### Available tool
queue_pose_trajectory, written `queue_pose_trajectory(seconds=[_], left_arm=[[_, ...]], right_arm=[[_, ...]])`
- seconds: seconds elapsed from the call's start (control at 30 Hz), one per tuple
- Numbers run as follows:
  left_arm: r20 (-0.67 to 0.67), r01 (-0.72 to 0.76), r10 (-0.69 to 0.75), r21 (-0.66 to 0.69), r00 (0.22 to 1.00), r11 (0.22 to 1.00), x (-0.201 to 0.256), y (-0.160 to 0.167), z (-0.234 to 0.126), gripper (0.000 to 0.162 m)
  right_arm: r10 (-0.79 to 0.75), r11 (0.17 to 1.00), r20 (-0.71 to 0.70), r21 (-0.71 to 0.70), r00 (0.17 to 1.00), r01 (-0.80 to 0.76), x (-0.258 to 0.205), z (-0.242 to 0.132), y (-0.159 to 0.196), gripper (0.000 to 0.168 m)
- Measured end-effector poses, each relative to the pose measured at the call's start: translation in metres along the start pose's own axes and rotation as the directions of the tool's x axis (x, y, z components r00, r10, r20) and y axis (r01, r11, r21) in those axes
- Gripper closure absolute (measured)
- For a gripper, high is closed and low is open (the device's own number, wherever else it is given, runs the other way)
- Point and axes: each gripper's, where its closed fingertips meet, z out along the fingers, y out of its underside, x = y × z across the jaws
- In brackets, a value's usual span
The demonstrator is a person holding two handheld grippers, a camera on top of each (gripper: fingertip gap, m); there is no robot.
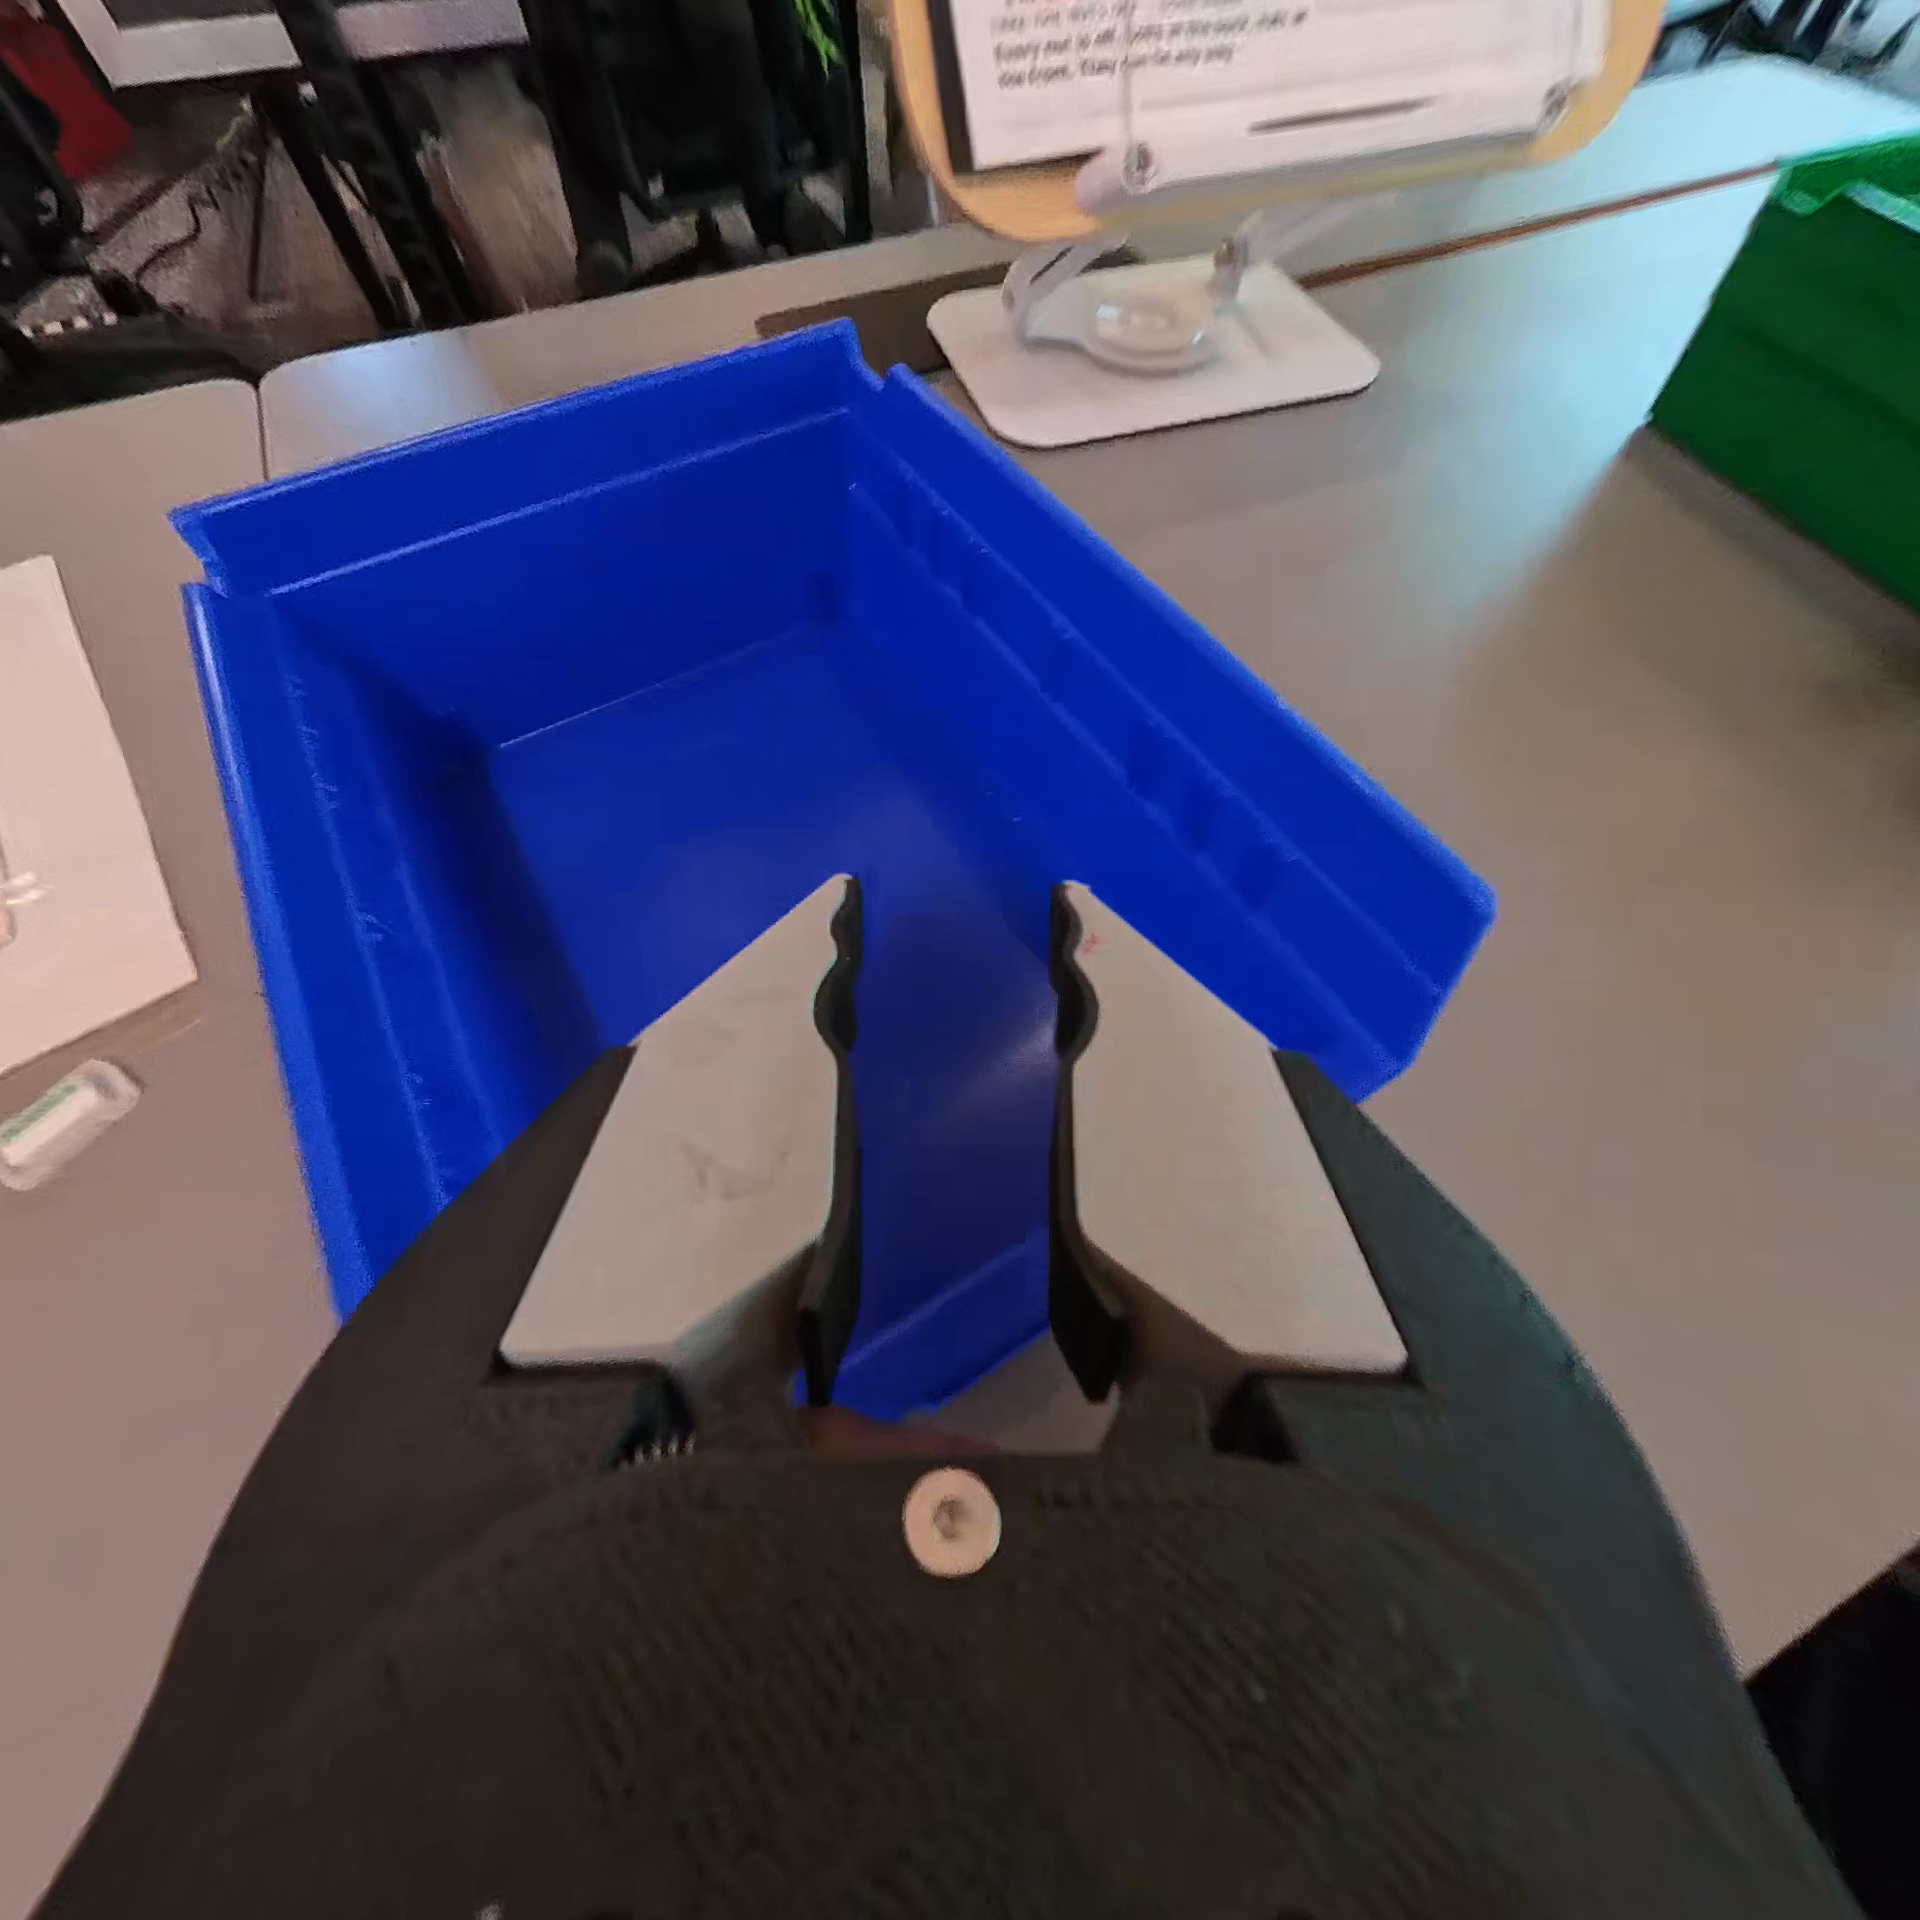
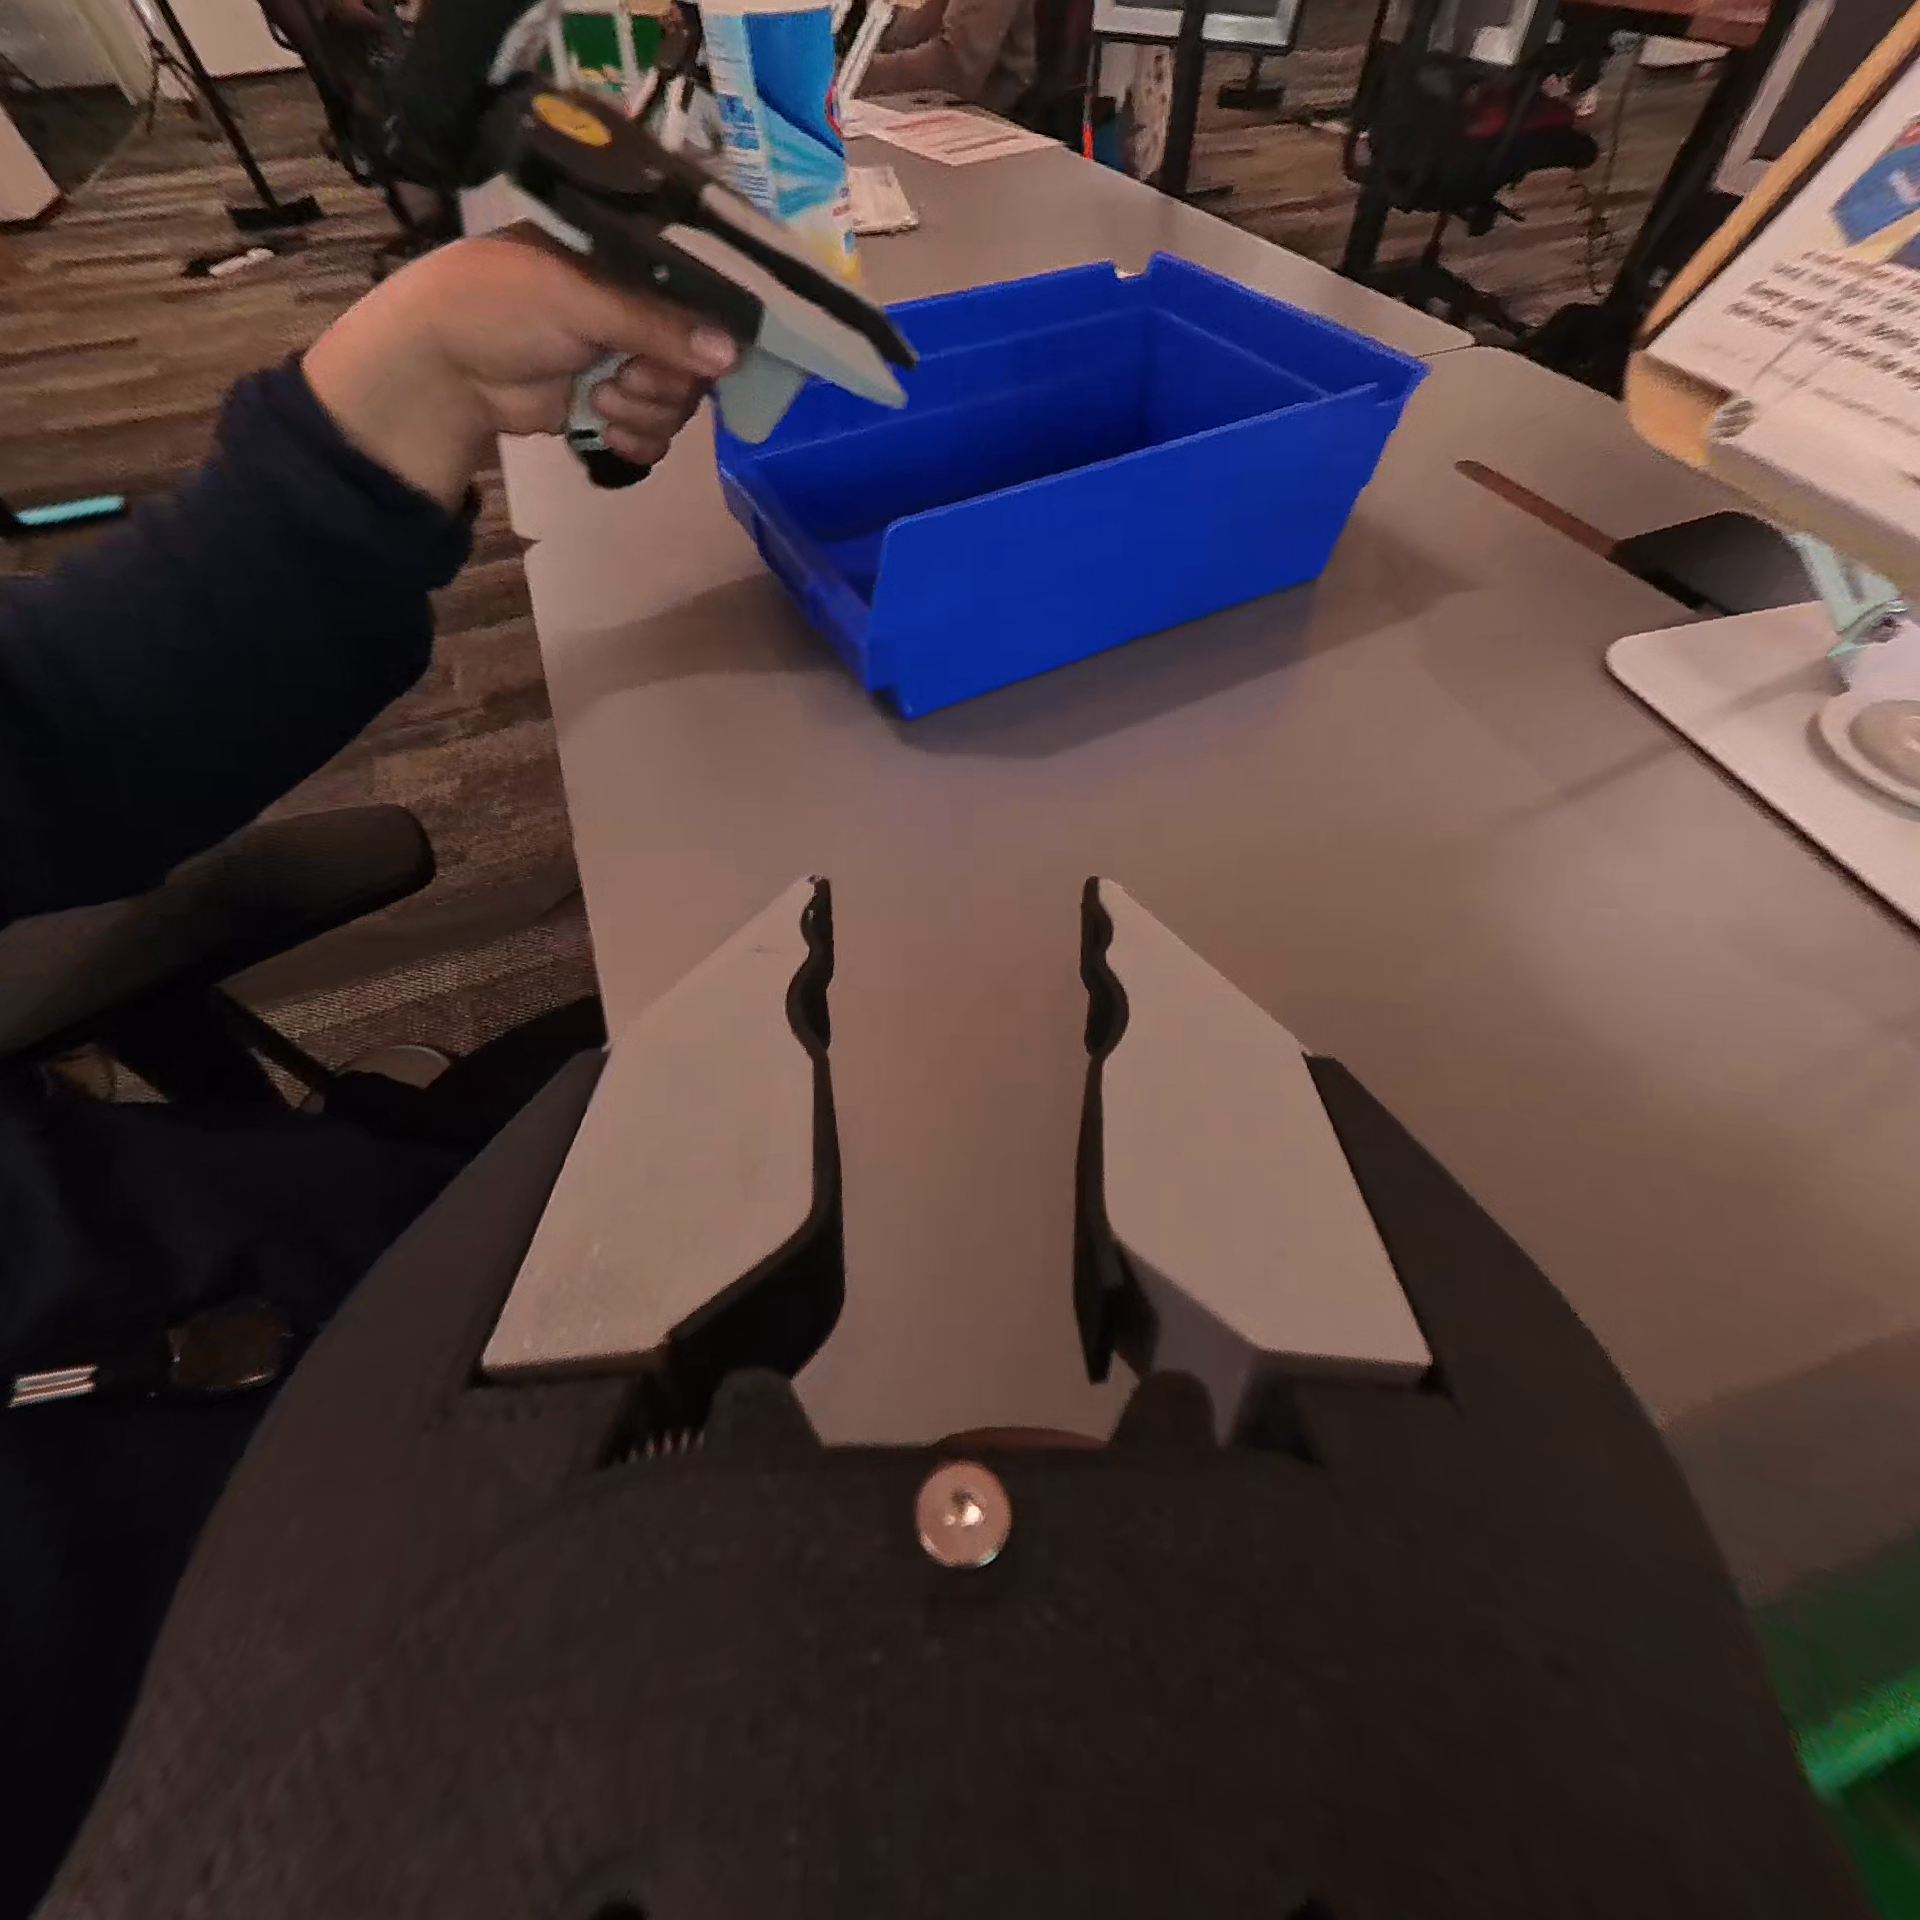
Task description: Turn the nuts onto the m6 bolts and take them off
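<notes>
Above the blue bin (image 1: 644,665), left gripper (image 1: 956,894) fingers gape empty; right gripper (image 2: 951,894) likewise, over bare table (image 2: 1247,831).

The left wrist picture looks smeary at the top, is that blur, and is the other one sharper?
Left wrist view: yes, the paper stand and green box are smeared, the blue bin slightly soft, the left tool crisp. Right wrist view: the hand is blurred, the table bends with wide-angle distortion, the right tool sharp.

Left black-and-grey two-finger gripper (image 1: 954,894) held raised by bare hand (image 2: 520,353), dark sleeve; jaws parted, seemingly empty. Right black-and-grey two-finger gripper (image 2: 954,894) jaws parted, empty.
</notes>
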Motion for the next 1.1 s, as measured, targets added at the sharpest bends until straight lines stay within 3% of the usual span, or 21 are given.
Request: queue_pose_trajectory(seconds=[0.13,0.27,0.47,0.67,0.9,1.03,1.1], left_arm=[[-0.03,-0.074,0.072,-0.063,0.997,0.995,-0.007,-0.01,0.004,0.127],[-0.144,-0.125,0.111,-0.096,0.983,0.987,0.003,-0.006,0.01,0.127],[-0.244,-0.235,0.187,-0.184,0.951,0.954,-0.003,0.012,0.015,0.126],[-0.391,-0.285,0.165,-0.274,0.905,0.918,0.001,0.024,0.013,0.126],[-0.263,-0.386,0.302,-0.376,0.916,0.842,-0.039,0.047,0.014,0.128],[-0.041,-0.374,0.396,-0.434,0.917,0.82,-0.098,0.045,0.022,0.135],[-0.099,-0.347,0.341,-0.453,0.935,0.821,-0.095,0.054,0.023,0.134]], right_arm=[[-0.032,0.999,0.039,0.013,0.999,0.032,-0.013,0.031,0.017,0.122],[-0.095,0.995,-0.058,-0.021,0.994,0.094,0.01,0.057,0.035,0.119],[-0.073,0.997,-0.096,0.013,0.993,0.075,0.038,0.069,0.033,0.116],[-0.103,0.992,-0.122,0.065,0.987,0.111,0.046,0.067,0.028,0.117],[-0.061,0.992,-0.129,0.105,0.99,0.075,0.06,0.066,0.027,0.118],[0.016,0.993,-0.116,0.117,0.993,-0.003,0.07,0.065,0.031,0.118],[0.054,0.991,-0.104,0.125,0.993,-0.041,0.072,0.064,0.033,0.118]])
